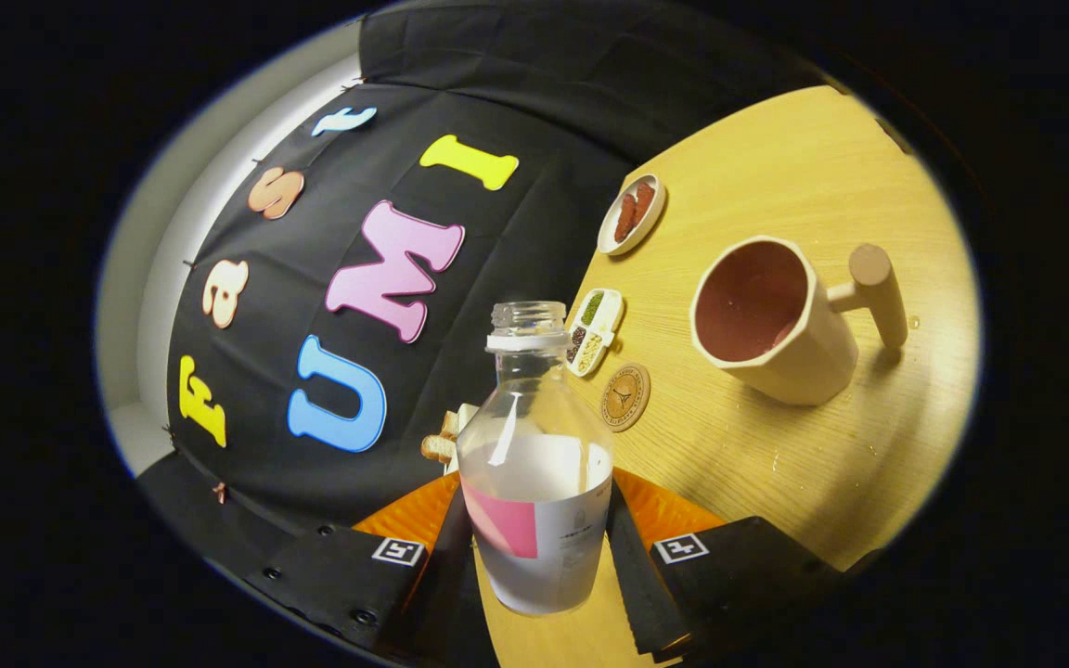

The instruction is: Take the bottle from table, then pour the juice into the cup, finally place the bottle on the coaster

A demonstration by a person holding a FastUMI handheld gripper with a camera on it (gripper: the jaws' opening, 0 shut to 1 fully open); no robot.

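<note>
No print on the bottle (534,464) label or the coaster (625,397) emblem is legible.

a: the bottle (534,455) looks like clear glossy plastic, with a smooth paper or film label round its lower part.
b: and the surface (813,464)?
a: pale wood with fine grain, satin finish. the cup (771,320) seems matt ceramic, its handle like smooth wood.
b: the coaster (625,397)?
a: cork or wood, dull, printed. the tool (539,557) has both fingers pressed on the bottle.
</note>
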